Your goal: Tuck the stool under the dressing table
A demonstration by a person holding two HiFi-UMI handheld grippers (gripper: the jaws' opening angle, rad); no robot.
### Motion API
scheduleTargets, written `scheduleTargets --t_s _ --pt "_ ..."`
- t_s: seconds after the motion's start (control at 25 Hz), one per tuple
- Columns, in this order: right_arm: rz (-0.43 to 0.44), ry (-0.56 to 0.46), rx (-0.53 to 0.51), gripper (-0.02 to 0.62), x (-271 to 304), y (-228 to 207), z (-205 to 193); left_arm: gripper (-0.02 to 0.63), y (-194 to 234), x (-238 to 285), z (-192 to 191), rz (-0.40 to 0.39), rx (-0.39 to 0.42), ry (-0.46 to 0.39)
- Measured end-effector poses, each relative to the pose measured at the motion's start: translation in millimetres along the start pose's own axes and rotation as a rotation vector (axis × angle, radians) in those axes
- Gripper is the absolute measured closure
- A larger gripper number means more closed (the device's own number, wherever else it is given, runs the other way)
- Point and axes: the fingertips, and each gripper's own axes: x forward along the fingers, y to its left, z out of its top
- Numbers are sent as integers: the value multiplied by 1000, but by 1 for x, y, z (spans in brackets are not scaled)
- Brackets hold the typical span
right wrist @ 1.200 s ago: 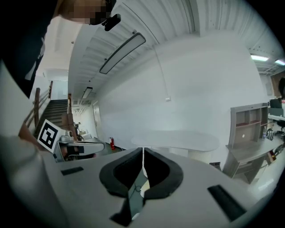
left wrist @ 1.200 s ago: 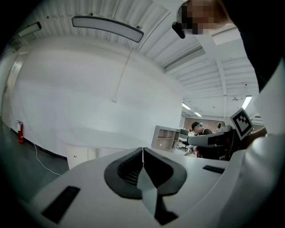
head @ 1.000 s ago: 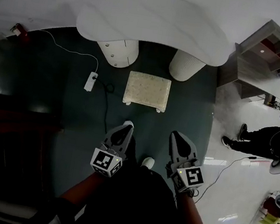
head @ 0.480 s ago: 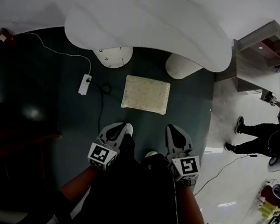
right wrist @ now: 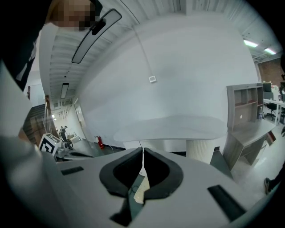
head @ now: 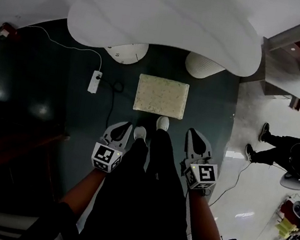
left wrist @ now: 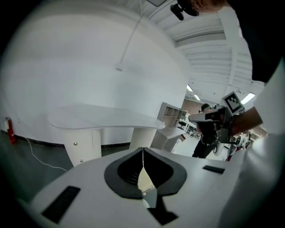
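Cannot see the legs of the stool (head: 161, 96) from above, hidden beneath its seat. Largely covered by the table (head: 165, 23): both pedestals (head: 128, 52). In the gripper views, blocked to a pale sliver behind left fingers (left wrist: 121, 173) and right fingers (right wrist: 116, 177): the stool.

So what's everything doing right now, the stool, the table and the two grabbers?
dressing table: standing by the wall
stool: upright on the floor, in front of the dressing table, not tucked under, untouched
left gripper: fingers shut, empty
right gripper: fingers shut, empty
power strip: lying on the floor, cords attached
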Motion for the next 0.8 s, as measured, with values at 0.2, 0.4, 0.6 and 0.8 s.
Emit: scheduleTargets --t_s 0.2,0.4,0.6,0.8 --pt "45 73 -22 557 24 -32 -31 589 -11 26 -9 0 32 39" --pt "97 196 -74 557 56 -67 -93 588 8 58 -35 20 109 98" --pt "92 285 -73 557 79 -103 -157 588 24 100 -89 10 79 151" --pt "69 287 -6 555 122 -114 -211 588 57 128 -149 5 38 159"
